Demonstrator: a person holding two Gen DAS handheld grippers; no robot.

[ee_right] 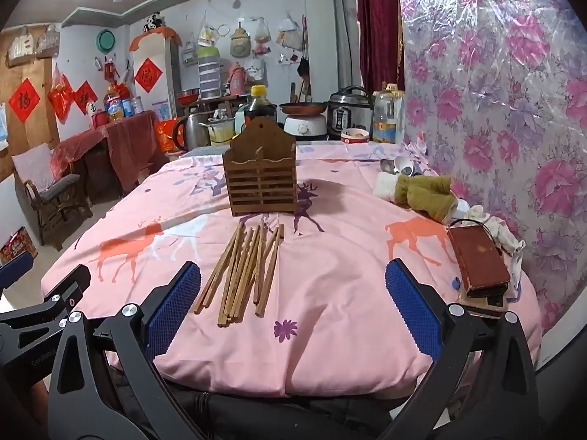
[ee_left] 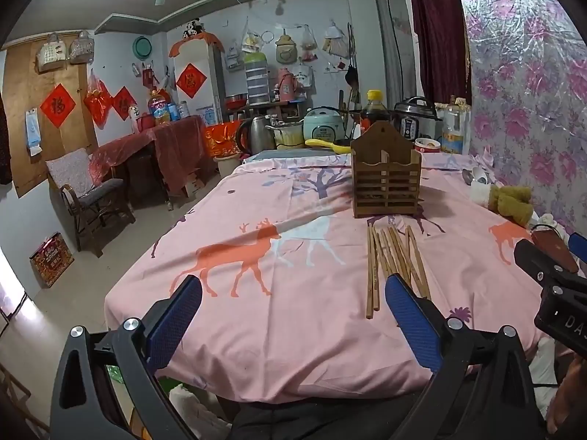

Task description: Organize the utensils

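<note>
Several wooden chopsticks (ee_left: 394,264) lie in a loose bundle on the pink deer-print tablecloth (ee_left: 256,220); they also show in the right wrist view (ee_right: 244,267). A slatted wooden utensil holder (ee_left: 385,179) stands upright just beyond them, also seen in the right wrist view (ee_right: 262,179). My left gripper (ee_left: 293,293) is open and empty near the table's front edge, with its right finger (ee_left: 411,315) just in front of the chopsticks. My right gripper (ee_right: 293,286) is open and empty, just right of the chopsticks' near ends. Metal spoons (ee_right: 394,167) lie far right.
A brown wallet-like case (ee_right: 477,260) lies at the right edge. An olive cloth (ee_right: 429,194) and white rags lie near the floral wall. Cookers, a kettle (ee_left: 256,134) and bottles stand at the table's far end. A chair (ee_left: 88,198) stands on the floor at left.
</note>
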